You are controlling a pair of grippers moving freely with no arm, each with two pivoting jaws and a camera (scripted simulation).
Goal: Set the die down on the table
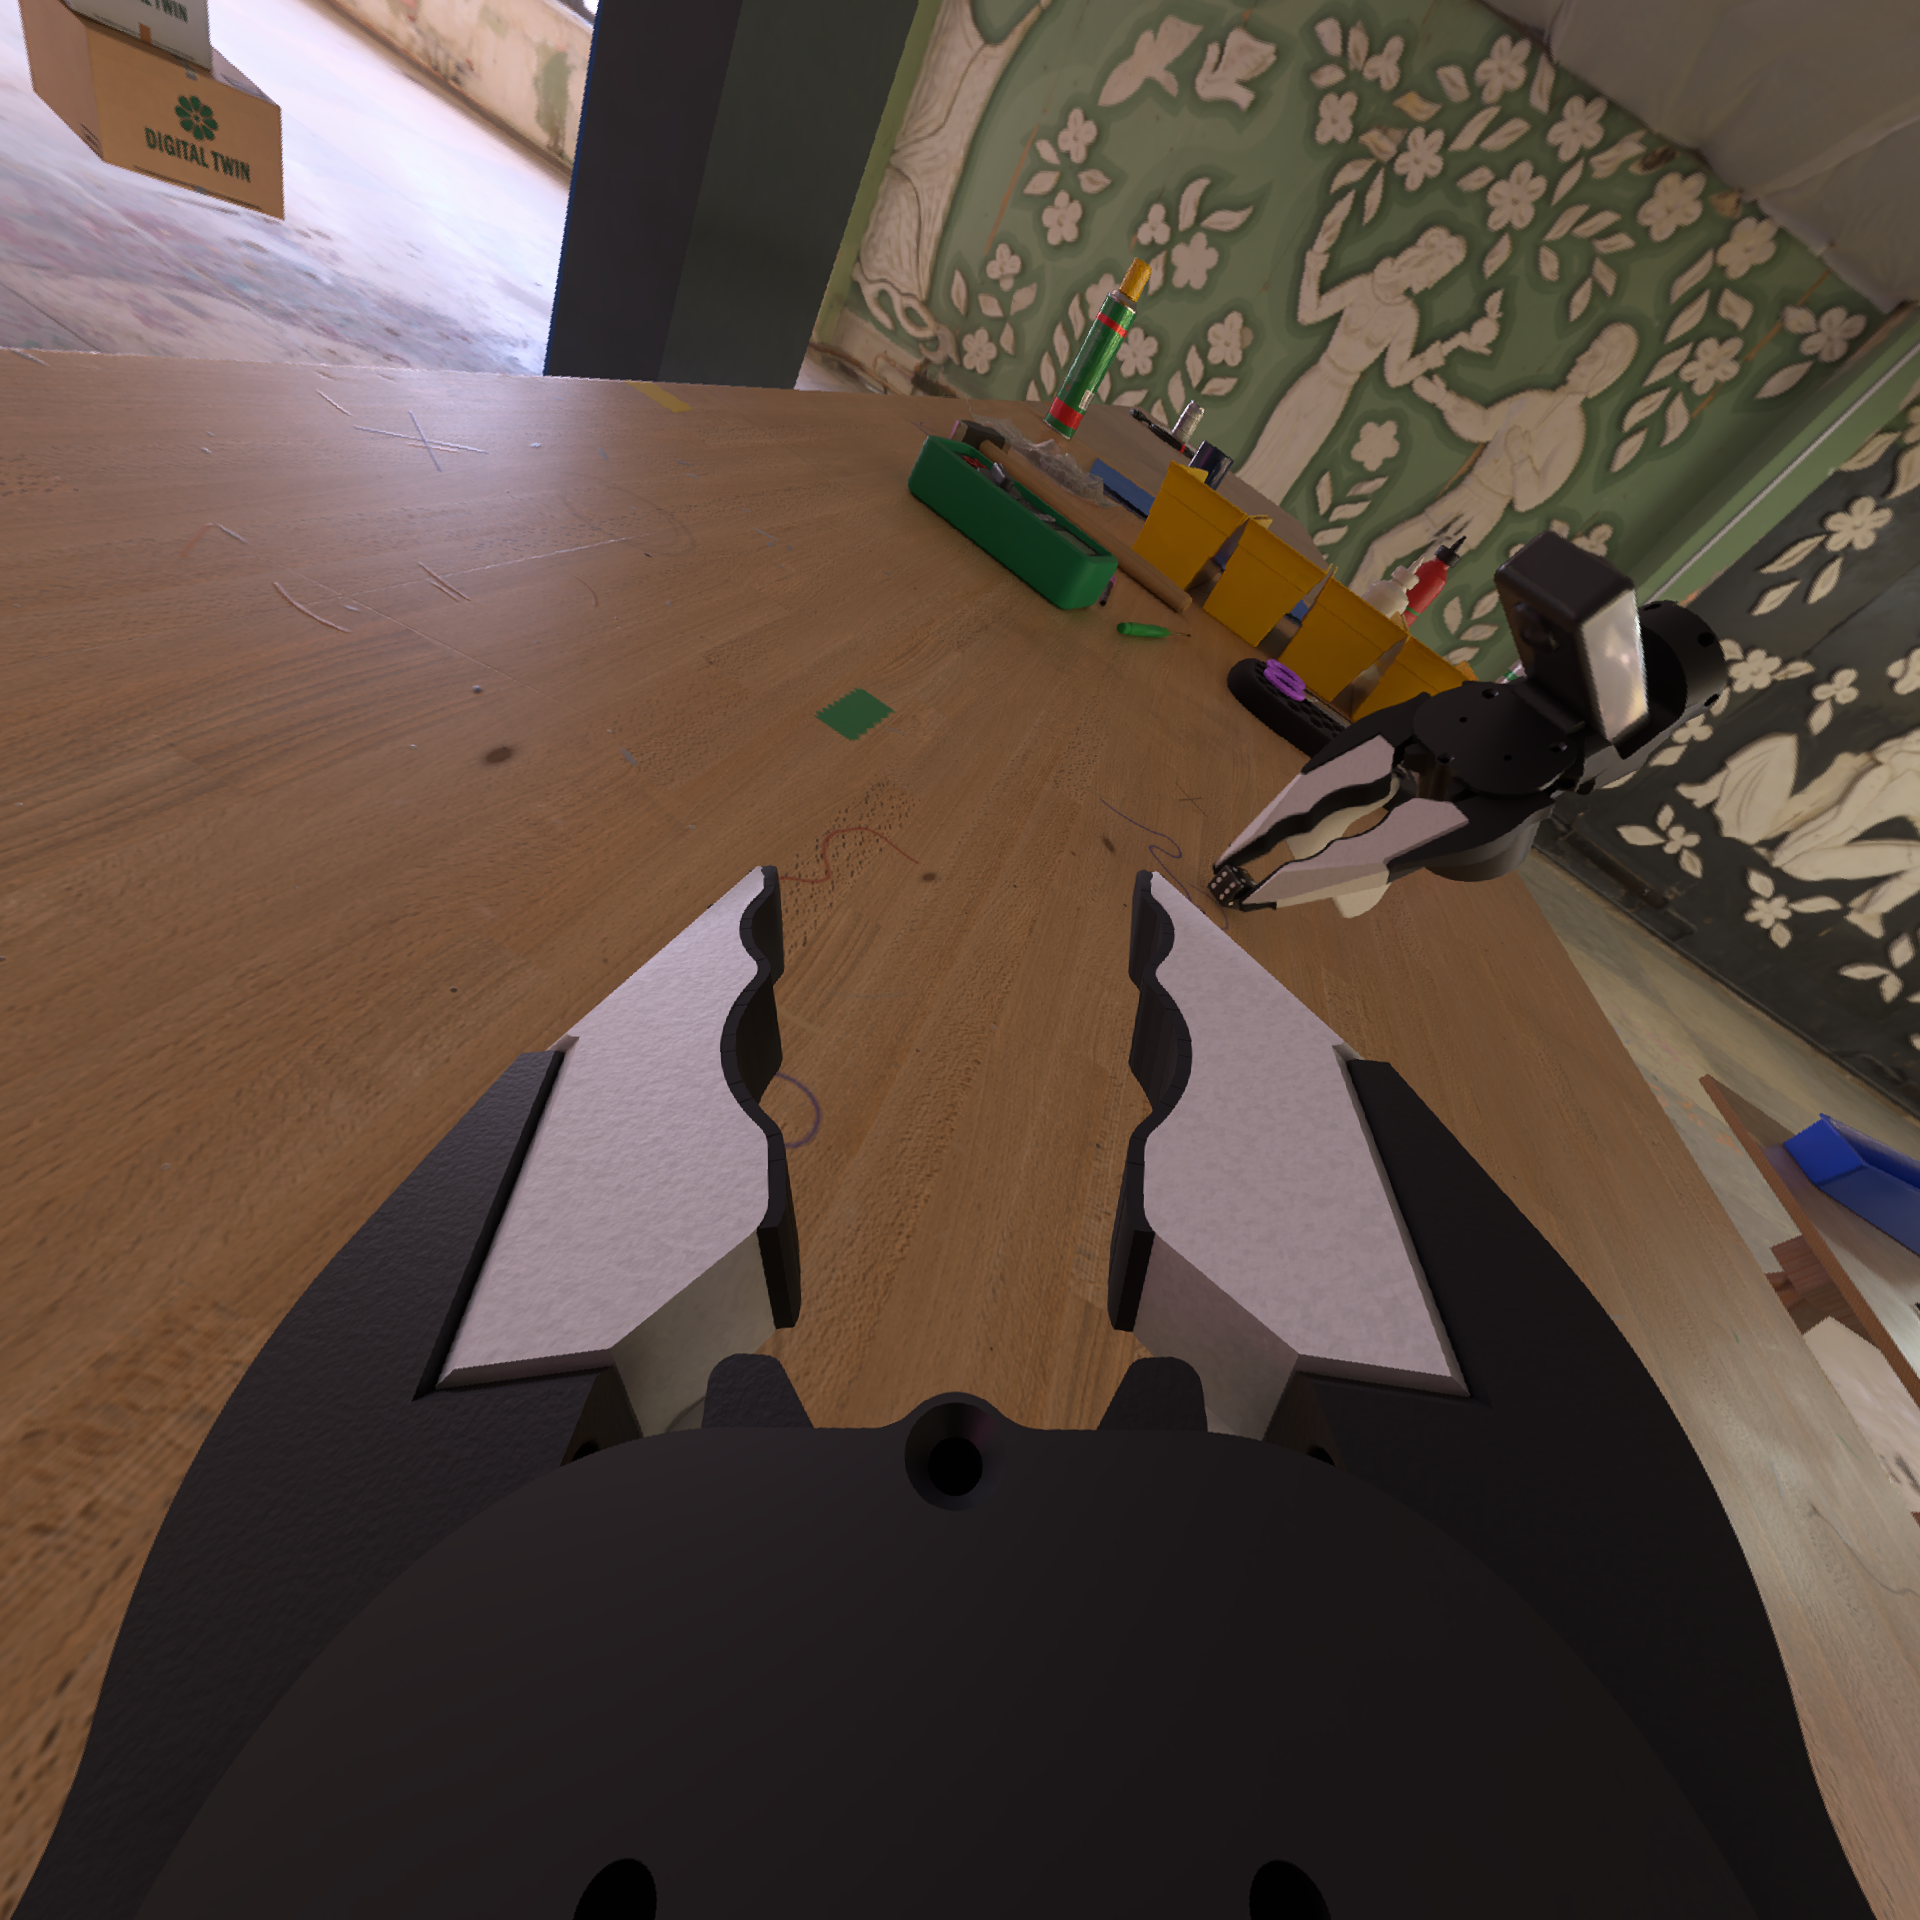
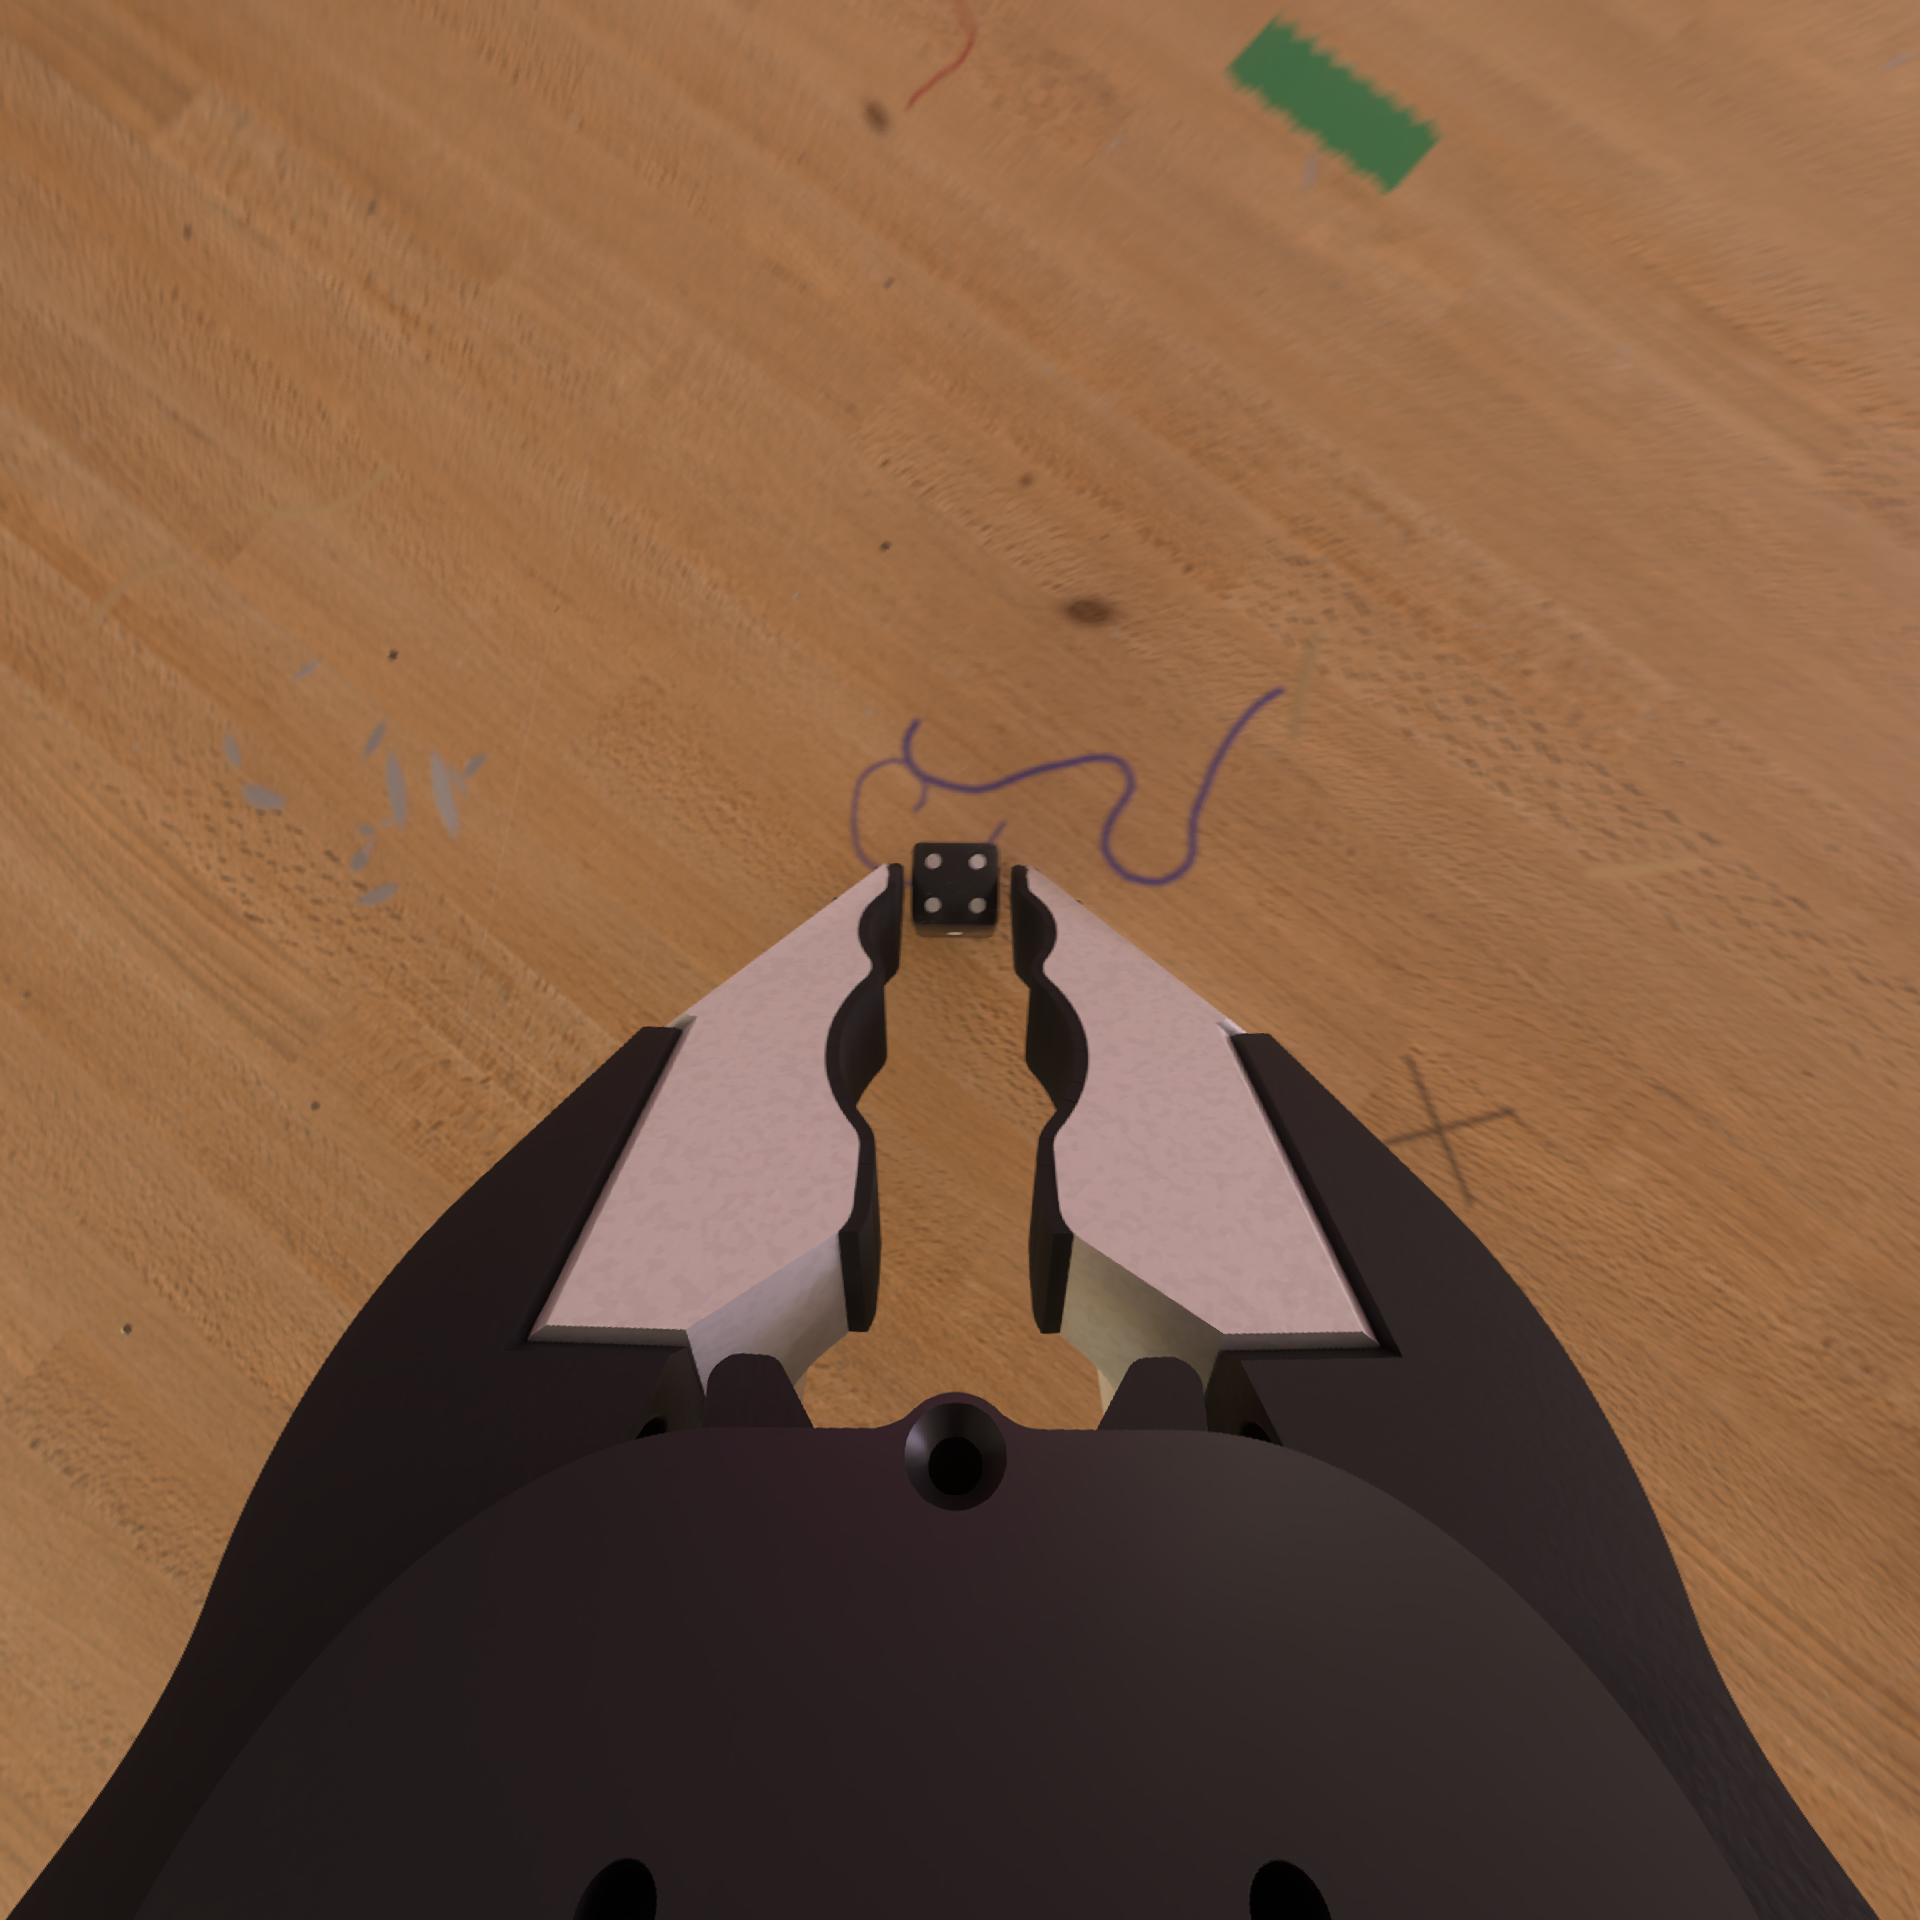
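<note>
A small black die with white pips sits on the wooden table, a four-pip face towards the camera. My right gripper straddles it, tips low at the table. Its jaws are slightly apart, with a thin gap on each side of the die. In the left wrist view the die lies at the tips of the right gripper, to the right of my left gripper. The left gripper is open and empty, hovering above bare table.
A green tape patch lies mid-table and also shows in the right wrist view. A green tray, yellow bins, a black tray and a green tube line the far right. The table edge runs close behind the right gripper.
</note>
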